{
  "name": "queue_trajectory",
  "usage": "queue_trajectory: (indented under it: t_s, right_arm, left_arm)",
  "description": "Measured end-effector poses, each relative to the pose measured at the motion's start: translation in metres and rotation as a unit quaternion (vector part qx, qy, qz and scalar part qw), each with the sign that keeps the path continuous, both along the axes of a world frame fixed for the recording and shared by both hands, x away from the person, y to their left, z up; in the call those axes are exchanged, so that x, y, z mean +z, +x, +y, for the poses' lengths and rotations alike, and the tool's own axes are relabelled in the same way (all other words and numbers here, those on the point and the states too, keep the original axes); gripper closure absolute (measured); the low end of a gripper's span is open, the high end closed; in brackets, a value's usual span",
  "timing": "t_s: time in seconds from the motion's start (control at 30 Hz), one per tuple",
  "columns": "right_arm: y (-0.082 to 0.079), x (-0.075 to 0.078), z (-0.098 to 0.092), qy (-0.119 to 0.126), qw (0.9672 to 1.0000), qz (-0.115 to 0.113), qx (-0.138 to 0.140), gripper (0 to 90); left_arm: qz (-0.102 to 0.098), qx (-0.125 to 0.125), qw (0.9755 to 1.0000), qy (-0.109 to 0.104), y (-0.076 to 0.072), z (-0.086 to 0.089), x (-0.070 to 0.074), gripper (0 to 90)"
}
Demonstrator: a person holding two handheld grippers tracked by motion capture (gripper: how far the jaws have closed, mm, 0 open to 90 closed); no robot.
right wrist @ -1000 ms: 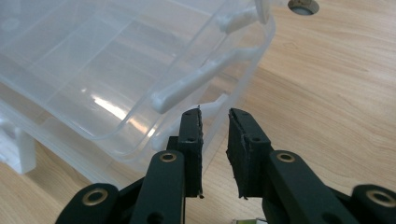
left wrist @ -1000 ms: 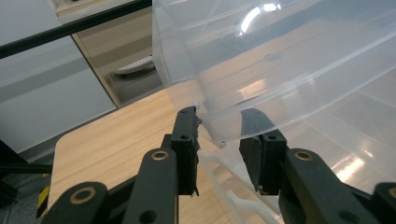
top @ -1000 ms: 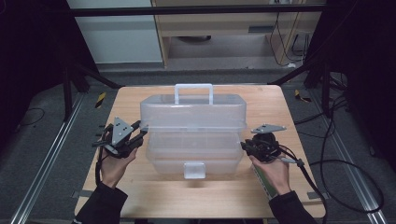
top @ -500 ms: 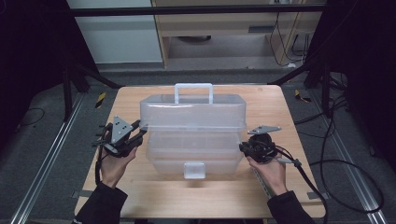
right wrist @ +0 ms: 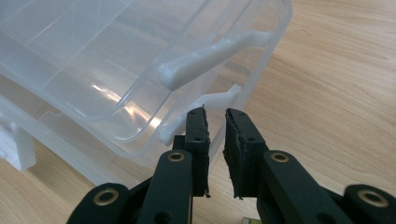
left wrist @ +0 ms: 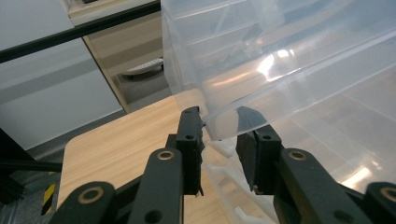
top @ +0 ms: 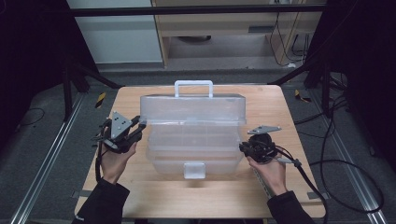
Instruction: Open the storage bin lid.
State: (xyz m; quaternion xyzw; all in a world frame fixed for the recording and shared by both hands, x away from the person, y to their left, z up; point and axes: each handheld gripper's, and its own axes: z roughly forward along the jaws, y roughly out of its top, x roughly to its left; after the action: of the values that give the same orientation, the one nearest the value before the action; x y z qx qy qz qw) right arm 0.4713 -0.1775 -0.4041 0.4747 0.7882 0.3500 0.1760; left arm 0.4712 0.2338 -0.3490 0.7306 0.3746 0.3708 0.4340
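In the middle of the desk (top: 140, 186) stands a clear plastic tiered box (top: 194, 140), its long axis running from the desk's left edge to its right edge, its white carry handle (top: 193, 87) toward the far edge and a white latch (top: 194, 170) facing the near edge. The lid and upper tray are swung back toward the far edge, so the trays step down toward the person.

The left gripper (left wrist: 219, 133) sits at the box's left end, and the rim corner of the upper tray (left wrist: 243, 105) lies right between its fingers (left wrist: 189, 140). They have just been closing and stand about a third open; the left one looks to be touching the rim, while the right one stands a little off it, so I judge the grip not yet firm.

The right gripper (right wrist: 215, 122) is at the box's right end, just beside the white hinge arm (right wrist: 210, 58) and its lower tab (right wrist: 219, 100). Its fingers are nearly together with only a thin gap and nothing held; the tab tip sits just ahead of them.

Each hand is nearest its own end, so any lift or fold turns on both ends moving together. There is bare desk to either side and along the near edge, less behind.
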Motion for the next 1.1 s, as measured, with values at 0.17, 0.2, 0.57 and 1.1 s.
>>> queue_trajectory:
  t_s: [0.17, 0.2, 0.57, 1.1]
  right_arm:
    - [0.0, 0.0, 0.0, 0.001, 1.0, 0.001, -0.001, 79.4]
    - [0.0, 0.0, 0.0, 0.001, 1.0, 0.002, 0.0, 79.4]
    - [0.0, 0.0, -0.001, 0.004, 1.0, 0.001, -0.001, 79.5]
    - [0.0, 0.0, -0.001, 0.004, 1.0, 0.003, -0.001, 79.5]
  left_arm:
    - [-0.004, 0.004, 1.0, -0.007, 0.003, 0.0, 0.002, 70.6]
    - [-0.005, 0.006, 0.9999, -0.007, 0.004, -0.001, 0.003, 70.8]
    - [-0.014, 0.015, 0.9998, -0.007, 0.01, -0.003, 0.008, 72.3]
    - [-0.019, 0.028, 0.9994, 0.0, 0.021, -0.006, 0.016, 76.3]
